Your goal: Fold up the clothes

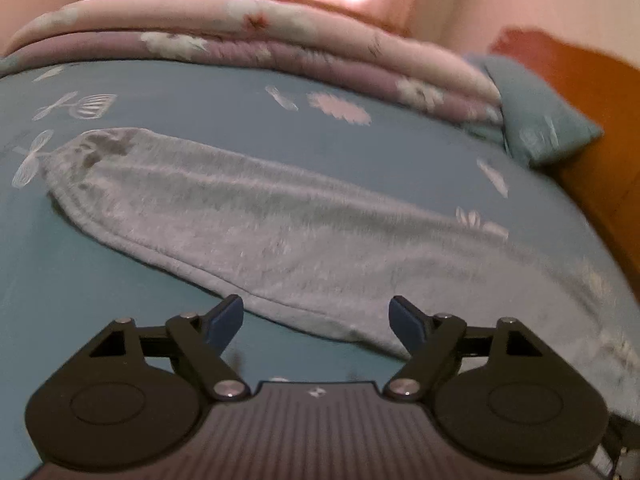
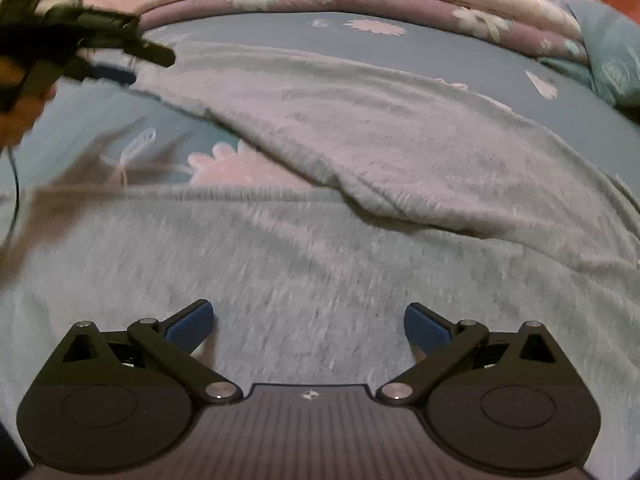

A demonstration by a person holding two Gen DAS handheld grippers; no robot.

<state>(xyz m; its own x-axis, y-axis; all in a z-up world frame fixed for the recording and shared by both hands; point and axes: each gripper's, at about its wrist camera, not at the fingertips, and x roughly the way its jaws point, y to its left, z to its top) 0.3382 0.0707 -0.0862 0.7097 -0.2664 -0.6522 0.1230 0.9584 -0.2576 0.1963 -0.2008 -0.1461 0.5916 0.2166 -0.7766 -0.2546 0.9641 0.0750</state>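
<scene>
1. While one soft grey knit garment lay flat on the blue floral bedsheet, the left gripper hovered at its sleeve edge, jaws apart, empty.
2. The right gripper hung over the garment's body, jaws apart, empty.
3. One folded pink floral quilt lay beyond.

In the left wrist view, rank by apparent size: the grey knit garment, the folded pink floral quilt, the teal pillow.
1. Grey knit garment, largest, though nearest the camera.
2. Folded pink floral quilt.
3. Teal pillow, clearly smallest, partly hidden.
</scene>
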